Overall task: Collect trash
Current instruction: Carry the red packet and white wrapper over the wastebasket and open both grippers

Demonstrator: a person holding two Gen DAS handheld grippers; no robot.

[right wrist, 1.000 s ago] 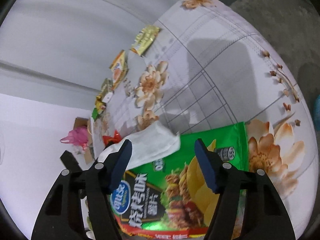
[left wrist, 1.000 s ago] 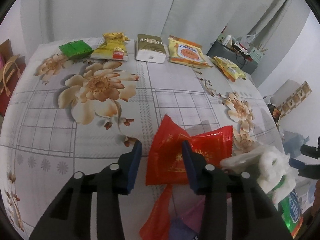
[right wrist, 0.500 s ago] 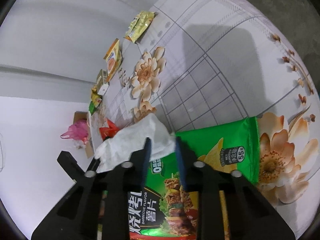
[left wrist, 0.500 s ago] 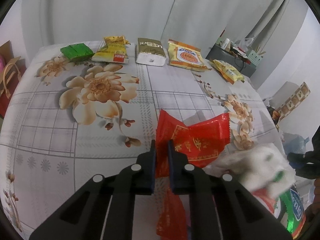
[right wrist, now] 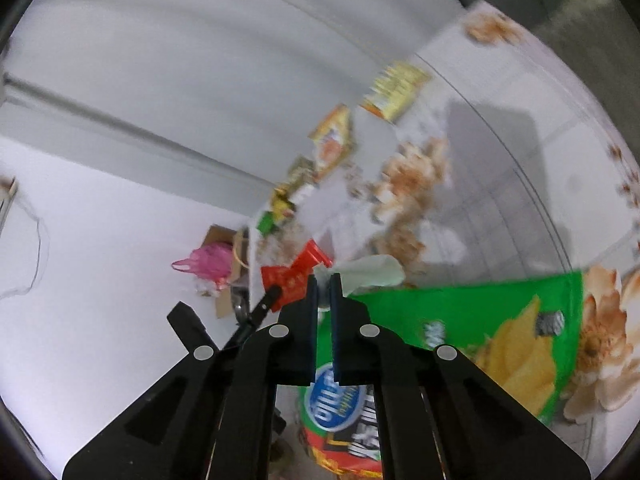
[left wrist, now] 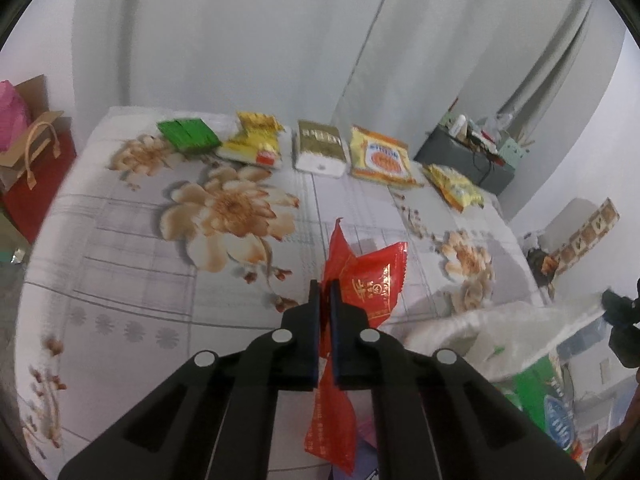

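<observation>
Claws, both clenched: L claw (left wrist: 325,292) has just been closing and now pinches the red wrapper (left wrist: 366,280) at its near edge, foil crumpled between the pads and hanging below them. R claw (right wrist: 325,286) has likewise just been closing, its pads nipping the white plastic bag (right wrist: 370,274) at a corner; bag drapes over the green chip bag (right wrist: 480,320), which lies on the table (left wrist: 120,264) at its near edge.

Step in hand (judged): pick-up done for two pieces of trash, lift starting; neither piece yet put anywhere.

Mid-field: flowered cloth bare betw. wrapper and far edge.

Far: row of snack packs along the back edge, left to right green pack (left wrist: 188,136), yellow pack (left wrist: 256,142), gold box (left wrist: 320,146), orange-print pack (left wrist: 380,156), yellow bag (left wrist: 454,188); cannot tell if these are trash.

Next move (judged): keep both grips tight, since thin foil and film slip easily; carry to a bin, w/ none in view. Chip bag remains to collect.
</observation>
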